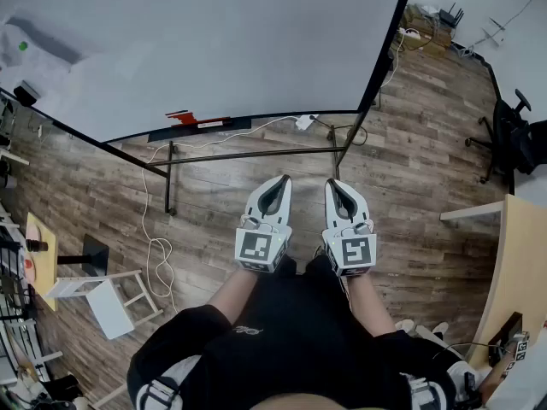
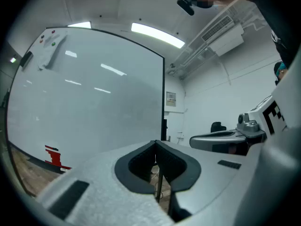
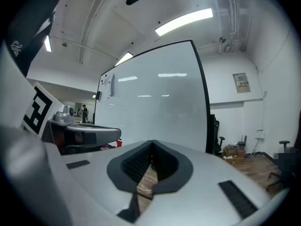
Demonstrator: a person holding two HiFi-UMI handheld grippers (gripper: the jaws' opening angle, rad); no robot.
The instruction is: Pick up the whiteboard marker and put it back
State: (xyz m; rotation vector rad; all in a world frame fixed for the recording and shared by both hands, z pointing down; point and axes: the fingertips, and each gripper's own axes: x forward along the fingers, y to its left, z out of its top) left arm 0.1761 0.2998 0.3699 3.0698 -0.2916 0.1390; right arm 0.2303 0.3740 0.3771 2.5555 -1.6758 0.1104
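The person stands facing the whiteboard (image 1: 214, 41) with both forearms out in front. The left gripper (image 1: 281, 178) and the right gripper (image 1: 332, 183) are side by side, roughly level, aimed at 12 o'clock. Each gripper's own view shows its jaws clenched tip to tip with nothing between them, so both are empty.

The marker is not in hand. Some red pieces (image 1: 182, 117) sit on the tray (image 1: 158, 134) along the board's lower edge, at about 11 o'clock from the grippers and well apart from them. I take the marker to be among these, but they are too small to tell which one it is.

A marker should be light and stiff, with a smooth, round plastic barrel that may roll or slip. I would pinch it across the middle of the barrel, not on the cap. The left gripper looks better placed for that reach, and its jaws must part first.
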